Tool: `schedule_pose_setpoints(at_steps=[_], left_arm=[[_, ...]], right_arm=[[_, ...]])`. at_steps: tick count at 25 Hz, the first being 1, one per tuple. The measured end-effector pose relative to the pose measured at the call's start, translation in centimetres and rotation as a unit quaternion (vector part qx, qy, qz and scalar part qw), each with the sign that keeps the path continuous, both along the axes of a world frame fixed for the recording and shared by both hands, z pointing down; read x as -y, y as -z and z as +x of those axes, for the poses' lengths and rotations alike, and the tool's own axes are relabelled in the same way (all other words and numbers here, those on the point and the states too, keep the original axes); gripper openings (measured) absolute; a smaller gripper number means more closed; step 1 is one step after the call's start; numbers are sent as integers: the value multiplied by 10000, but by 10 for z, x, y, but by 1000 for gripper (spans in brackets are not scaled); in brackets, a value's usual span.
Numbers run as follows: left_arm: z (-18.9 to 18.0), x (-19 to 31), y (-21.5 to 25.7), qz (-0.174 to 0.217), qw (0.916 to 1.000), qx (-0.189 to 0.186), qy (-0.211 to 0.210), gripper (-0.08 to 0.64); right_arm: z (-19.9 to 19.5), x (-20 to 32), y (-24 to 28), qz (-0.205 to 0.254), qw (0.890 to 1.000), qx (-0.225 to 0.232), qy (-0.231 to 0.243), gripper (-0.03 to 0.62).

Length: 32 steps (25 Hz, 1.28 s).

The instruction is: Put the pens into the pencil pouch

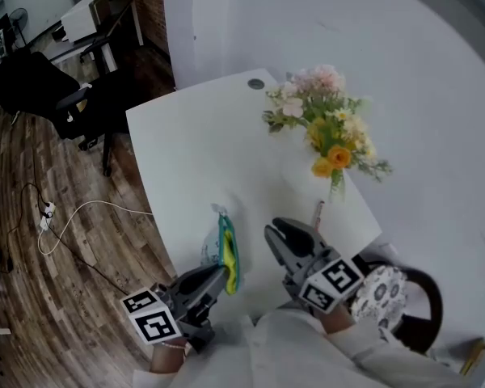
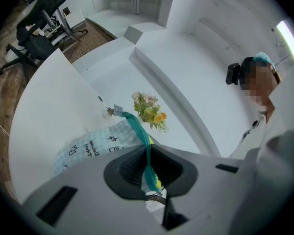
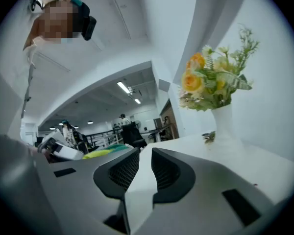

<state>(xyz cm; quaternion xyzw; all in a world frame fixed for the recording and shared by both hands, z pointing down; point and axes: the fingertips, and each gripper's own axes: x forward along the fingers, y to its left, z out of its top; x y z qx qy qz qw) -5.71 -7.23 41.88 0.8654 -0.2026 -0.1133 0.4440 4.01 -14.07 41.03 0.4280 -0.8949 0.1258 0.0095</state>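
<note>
Pinching the teal zip edge (image 2: 136, 130) of the pencil pouch (image 2: 95, 143): left hand-held gripper (image 2: 148, 153), jaws pressed onto the fabric, at the lower left of the head view. The pouch is pale blue checked cloth with yellow showing at the mouth. It lies on the tabletop (image 1: 194, 152) just ahead of those jaws, lower centre of the head view.

Right hand-held gripper (image 3: 144, 163): jaws a little apart, nothing between them, only bare white surface in the gap.

Pens: one thin reddish pen (image 1: 318, 213) seen, right of centre in the head view. It is by the foot of the vase (image 3: 224, 121), near the right hand-held gripper but clear of it. Cannot tell whether any are already inside the pouch.

Handling (judgement):
- Pouch looks soft, light and floppy. The mouth will likely sag unless the zip edge is kept lifted.
- Pen looks light, stiff and smooth, so it may roll or slip. Best taken mid-barrel, square across the pads.
- Vase with flowers (image 3: 210, 82) looks top-heavy and stands close to the pen, so approach from the side away from it.

Surface: white, smooth and matt.

Room: wood-plank floor (image 1: 32, 281) at left, black office chair (image 1: 40, 87) upper left, white cable (image 1: 81, 212) trailing on the floor.
</note>
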Motion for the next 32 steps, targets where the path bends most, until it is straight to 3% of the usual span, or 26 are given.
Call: schedule_pose_setpoints(at_steps=[6, 13, 15, 19, 25, 32], left_arm=[[5, 0, -1, -1, 10000, 37, -38, 31], [3, -1, -1, -21, 10000, 42, -15, 31], [3, -2, -1, -30, 10000, 46, -18, 31], [2, -3, -1, -21, 10000, 75, -21, 31], [4, -5, -1, -23, 10000, 75, -33, 31], [6, -7, -2, -18, 9999, 82, -55, 31]], right_arm=[[71, 20, -46, -382, 9880, -1150, -954, 60], [148, 35, -98, -1009, 9463, -2285, -2054, 77], [167, 38, -110, -1262, 9365, -2339, -2287, 99], [185, 44, -128, -1799, 9270, -2212, -2438, 133], [197, 50, -150, -2253, 9104, -2278, -2619, 140], [205, 60, -164, -2558, 9015, -2174, -2732, 140]])
